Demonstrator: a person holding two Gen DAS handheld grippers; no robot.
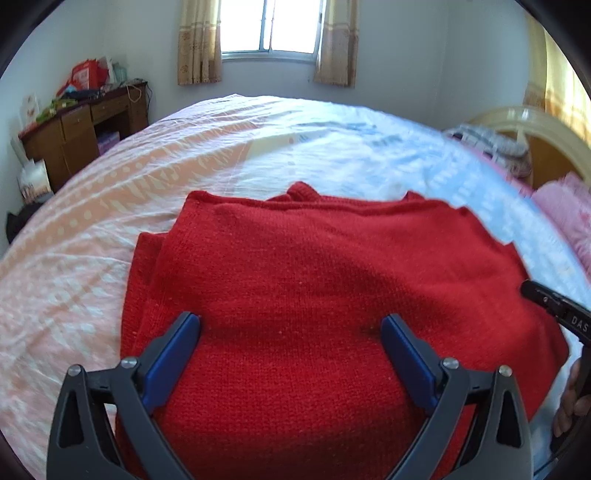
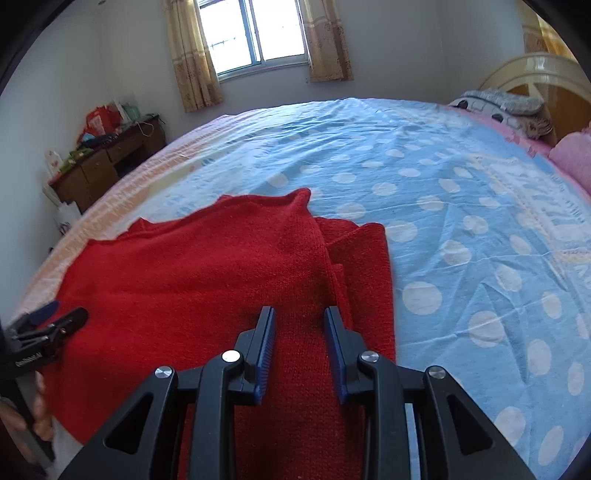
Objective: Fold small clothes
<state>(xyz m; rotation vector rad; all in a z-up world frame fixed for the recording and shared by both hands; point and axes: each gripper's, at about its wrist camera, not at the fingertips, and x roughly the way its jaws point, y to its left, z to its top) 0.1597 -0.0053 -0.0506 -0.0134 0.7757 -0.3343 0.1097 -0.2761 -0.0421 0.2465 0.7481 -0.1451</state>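
A red knitted sweater [image 1: 332, 288] lies folded in layers on the bed, its sides turned in. It also shows in the right wrist view [image 2: 207, 273]. My left gripper [image 1: 291, 325] hovers over the sweater's near part, jaws wide open and empty. My right gripper [image 2: 300, 317] is over the sweater's right folded edge, jaws partly open with a clear gap and nothing between them. The right gripper's tip shows at the right edge of the left wrist view [image 1: 554, 302]. The left gripper shows at the left edge of the right wrist view [image 2: 48, 325].
The bed sheet [image 2: 461, 221] is blue with white dots, turning pink-orange [image 1: 92, 229] to the left. A wooden desk [image 1: 85, 129] with clutter stands at the far left. Pillows [image 2: 509, 107] and a headboard [image 2: 543, 70] lie at the far right. A curtained window [image 1: 269, 26] is behind.
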